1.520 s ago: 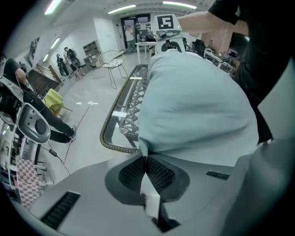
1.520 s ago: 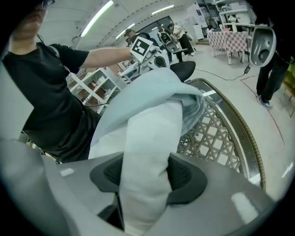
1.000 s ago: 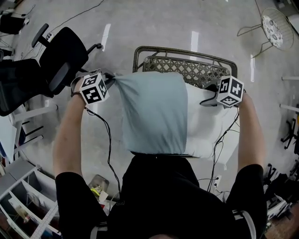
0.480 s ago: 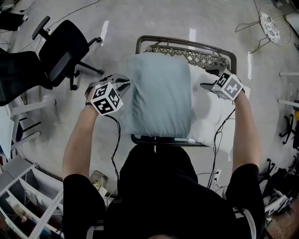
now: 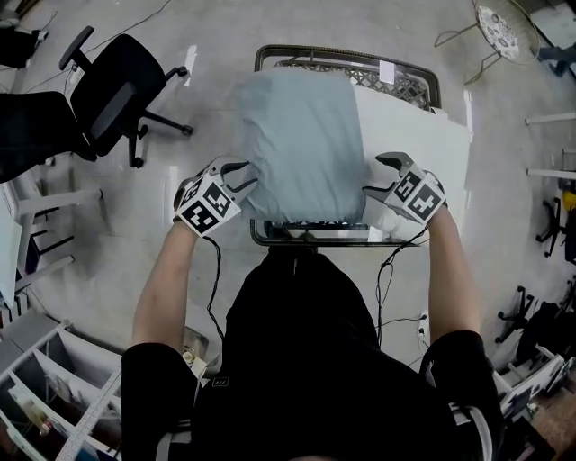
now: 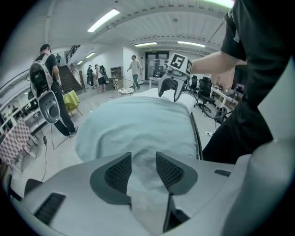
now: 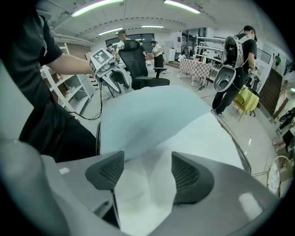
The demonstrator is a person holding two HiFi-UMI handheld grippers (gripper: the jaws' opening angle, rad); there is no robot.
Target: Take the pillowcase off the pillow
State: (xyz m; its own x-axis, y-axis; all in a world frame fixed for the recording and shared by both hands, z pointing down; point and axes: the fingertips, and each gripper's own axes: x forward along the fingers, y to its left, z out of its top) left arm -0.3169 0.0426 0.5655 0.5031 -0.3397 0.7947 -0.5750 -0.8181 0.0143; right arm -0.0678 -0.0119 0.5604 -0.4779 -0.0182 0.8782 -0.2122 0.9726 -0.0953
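Note:
A pale blue pillowcase (image 5: 297, 135) covers the left part of a white pillow (image 5: 416, 135), whose right part is bare. Both lie on a metal-framed woven bench (image 5: 346, 63). My left gripper (image 5: 245, 176) sits at the case's near left edge. Its jaws have just been opening and stand apart, with blue cloth (image 6: 138, 124) between them and untouched by the pads. My right gripper (image 5: 376, 173) is at the near right side. Its jaws have also been opening, and white pillow (image 7: 212, 138) shows loose between them. Each gripper view shows the other gripper: right (image 6: 168, 90), left (image 7: 113, 76).
A black office chair (image 5: 117, 99) stands on the floor to the left, and a round wire side table (image 5: 499, 22) at the far right. White shelving (image 5: 45, 396) is at the lower left. Cables trail from both grippers. People (image 6: 46, 87) walk in the background.
Both grippers have come from the pillow's far corners back to its near edge. The left one let go of the stretched pillowcase corner. The case has settled back over the pillow.

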